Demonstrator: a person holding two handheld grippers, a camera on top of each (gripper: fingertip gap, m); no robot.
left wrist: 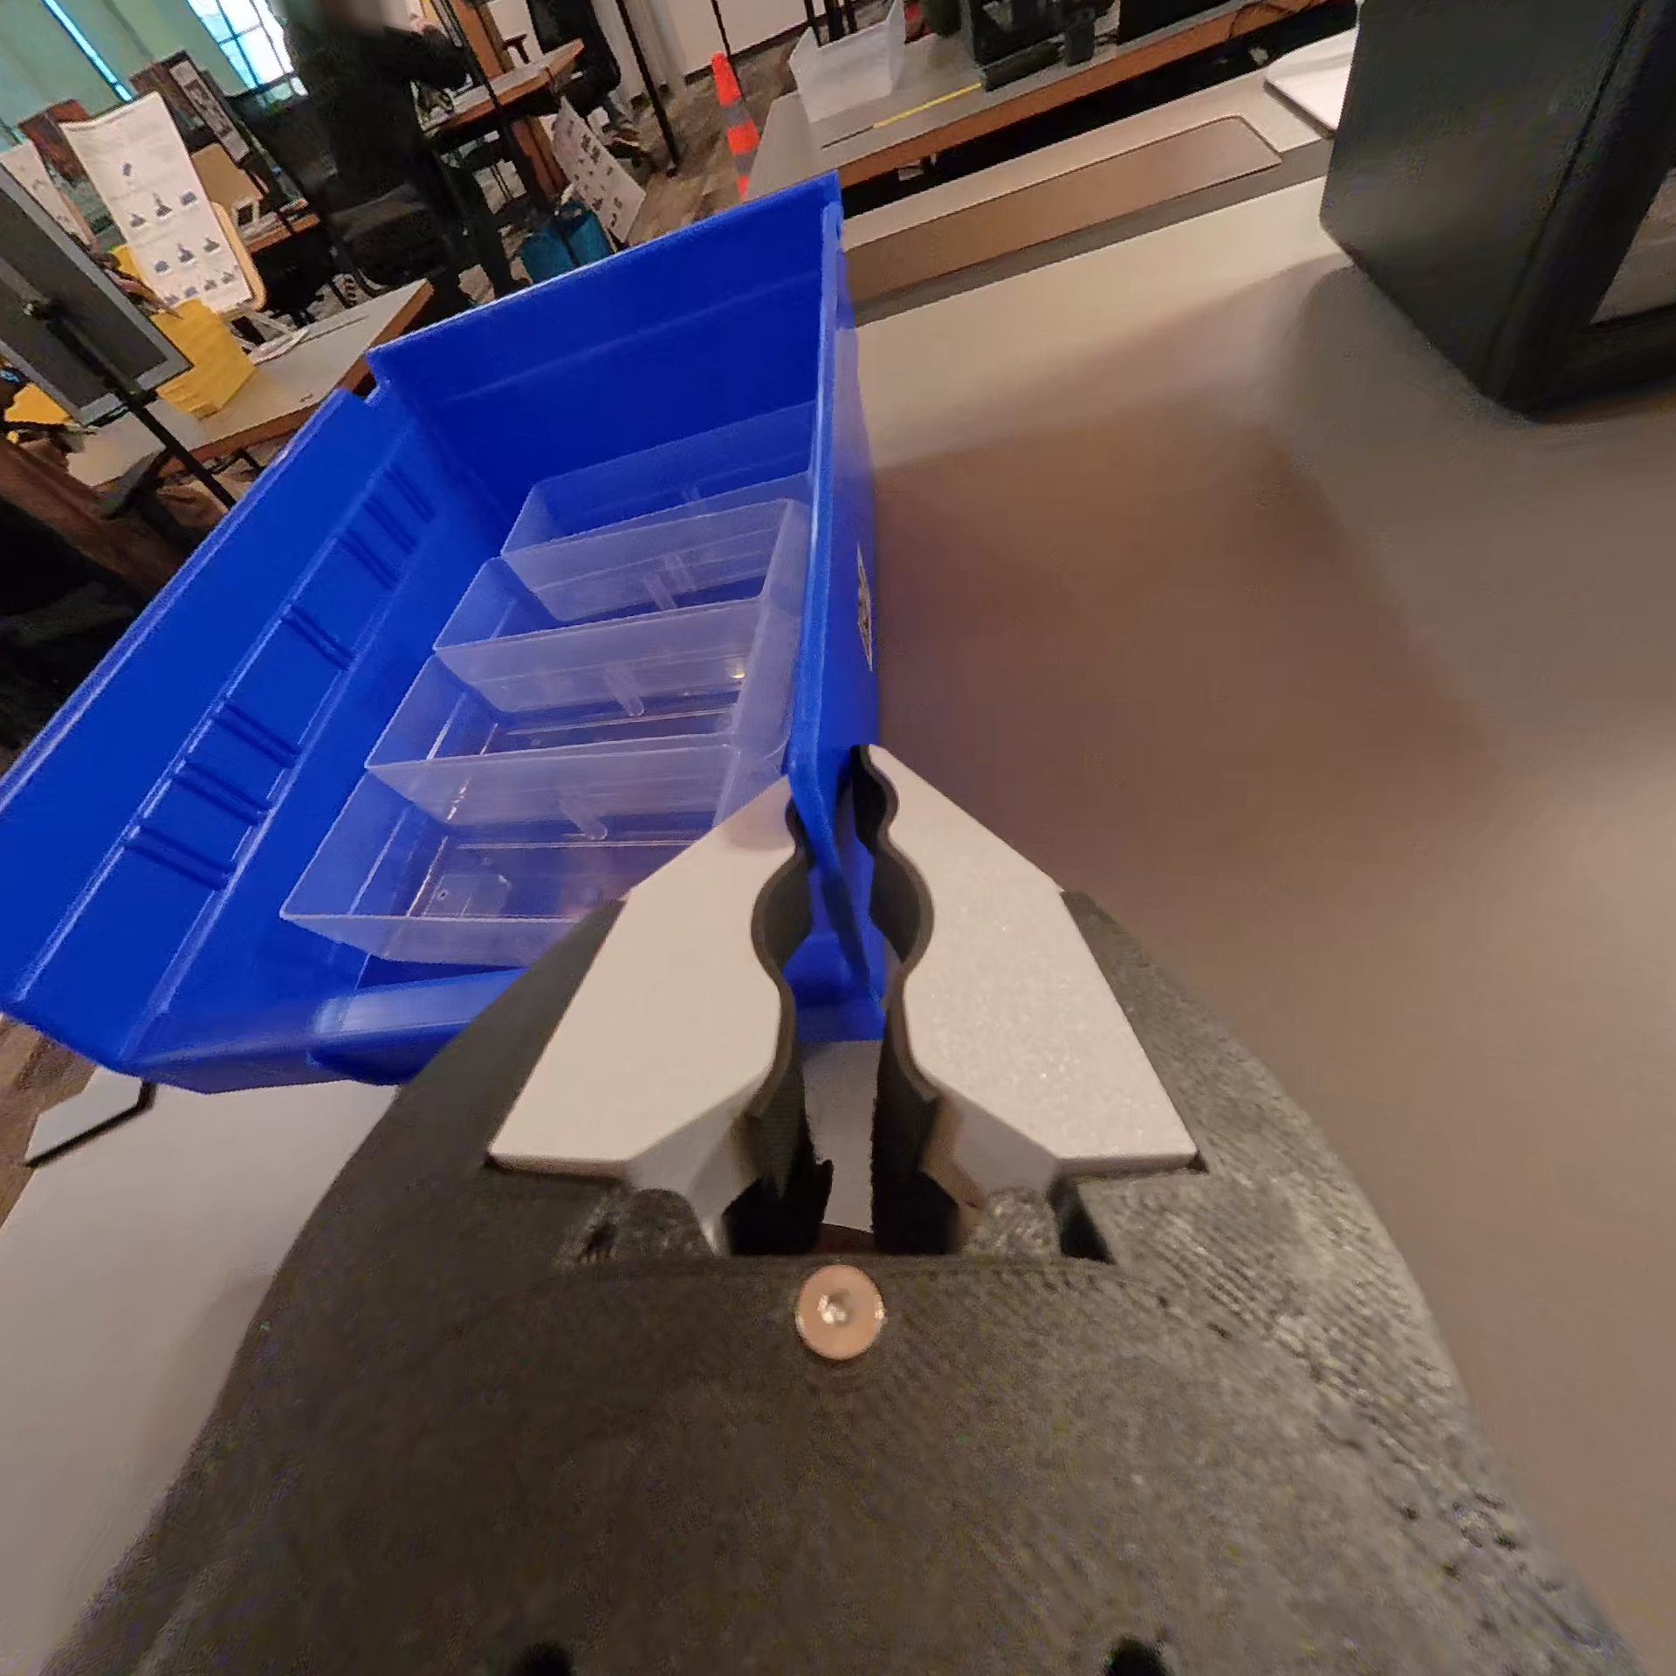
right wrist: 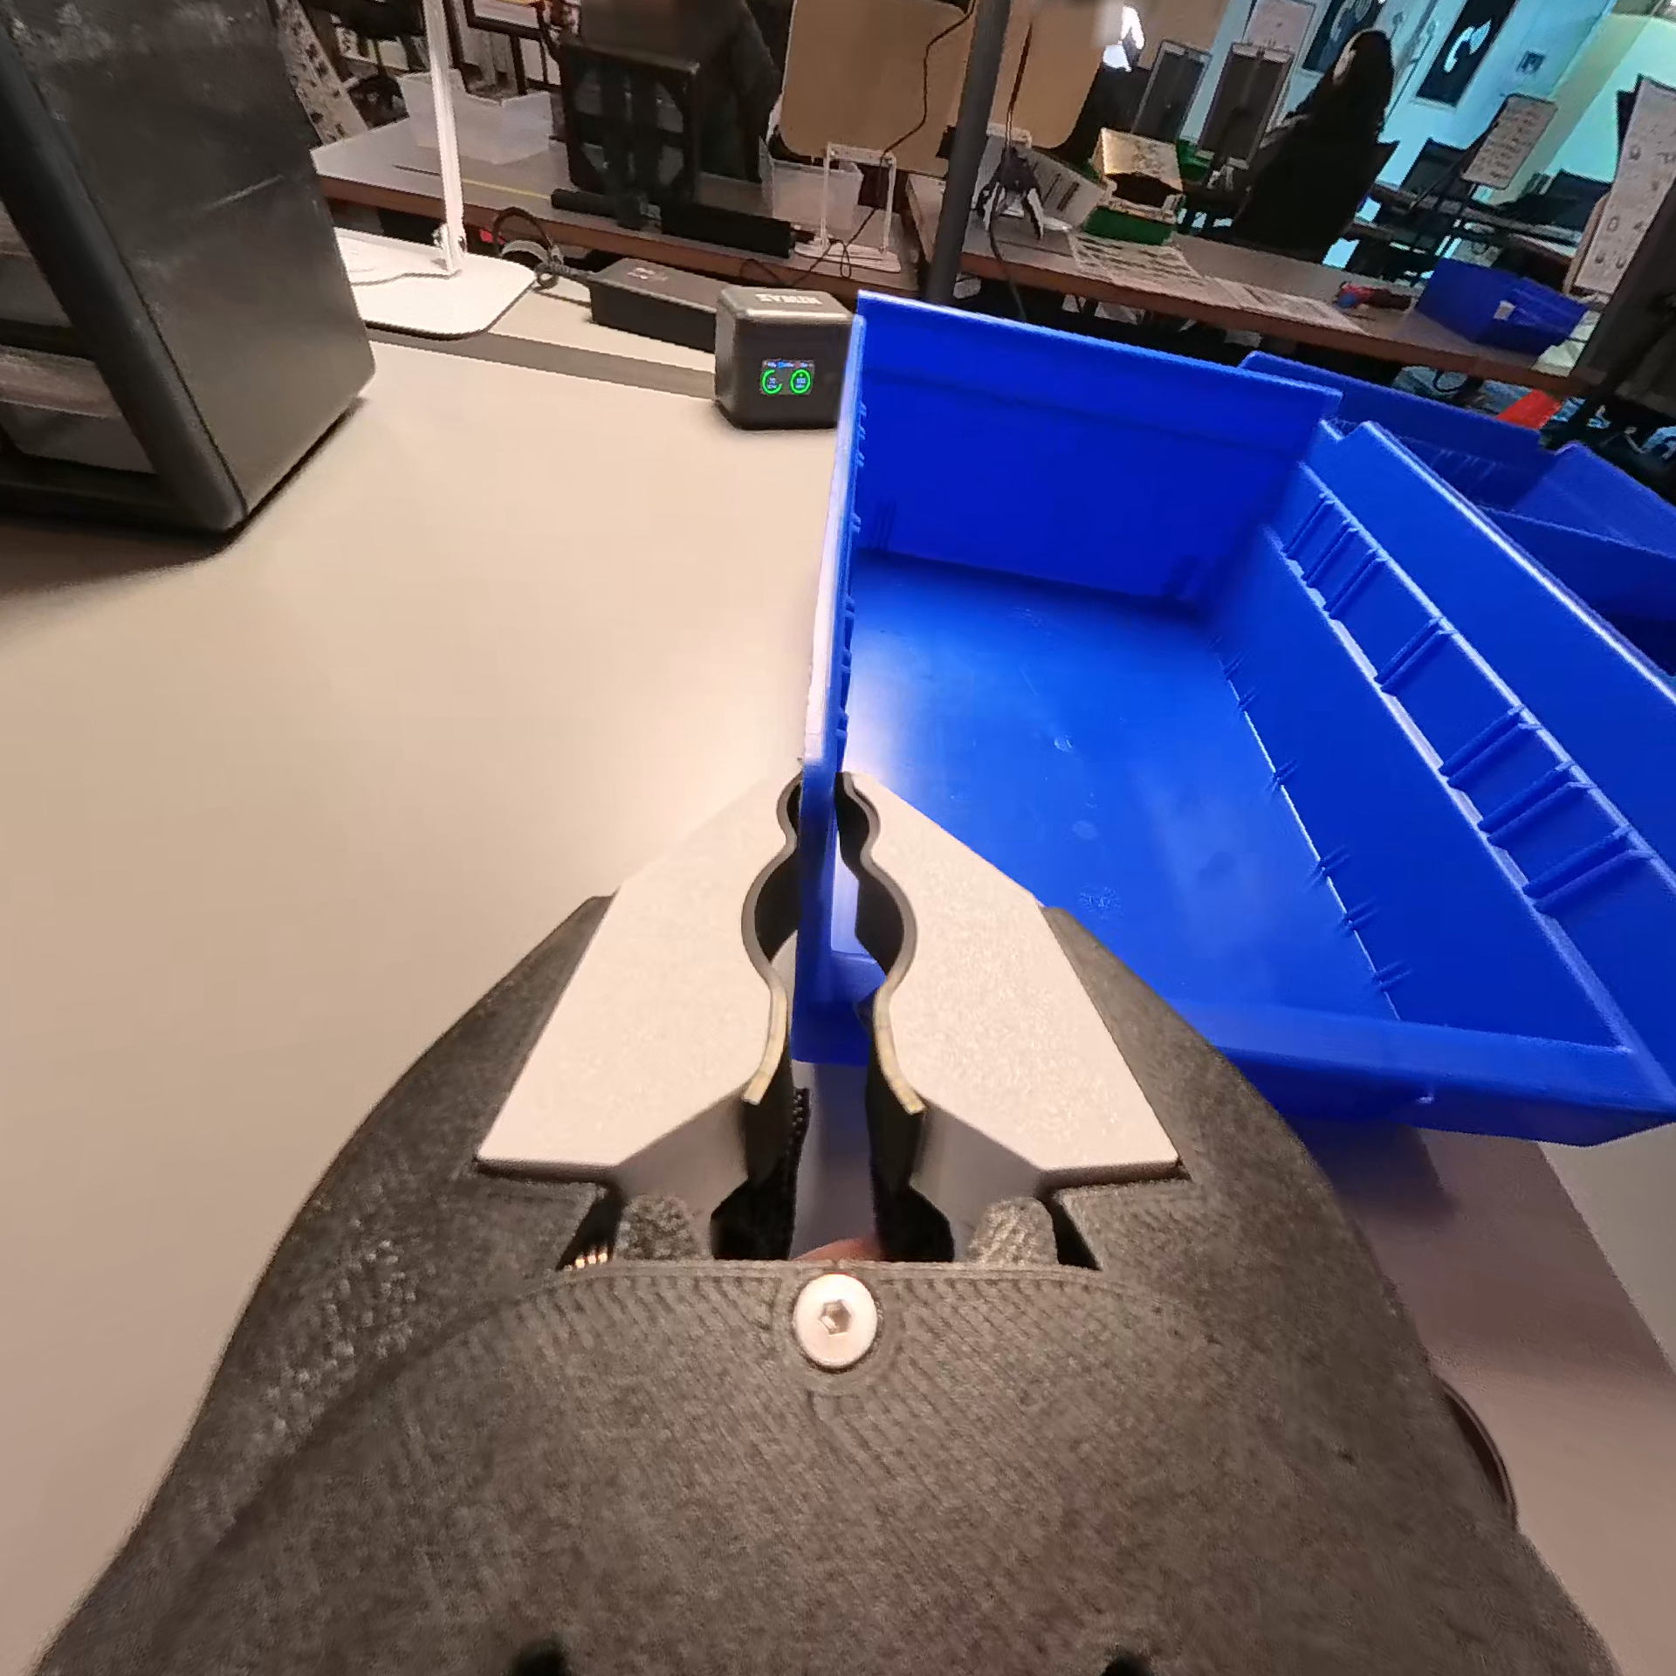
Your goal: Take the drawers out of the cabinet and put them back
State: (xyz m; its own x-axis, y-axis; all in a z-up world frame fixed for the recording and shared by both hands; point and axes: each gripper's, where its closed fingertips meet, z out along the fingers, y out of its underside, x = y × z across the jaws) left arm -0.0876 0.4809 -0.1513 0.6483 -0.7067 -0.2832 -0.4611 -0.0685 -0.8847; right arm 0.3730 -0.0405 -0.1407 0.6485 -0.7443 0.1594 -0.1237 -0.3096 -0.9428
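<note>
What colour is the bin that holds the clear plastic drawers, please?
The bin is bright blue, clearest in the left wrist view, with the clear drawers lying inside it.

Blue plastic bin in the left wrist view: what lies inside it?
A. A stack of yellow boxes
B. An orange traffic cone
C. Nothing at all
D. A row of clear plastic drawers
D: several clear plastic drawers lie side by side in a row inside the blue plastic bin, along the wall that the left tool clamps.

Fingers [left wrist: 916,843] clamping blue bin [left wrist: 635,363], clear drawers [left wrist: 580,689] inside
</note>
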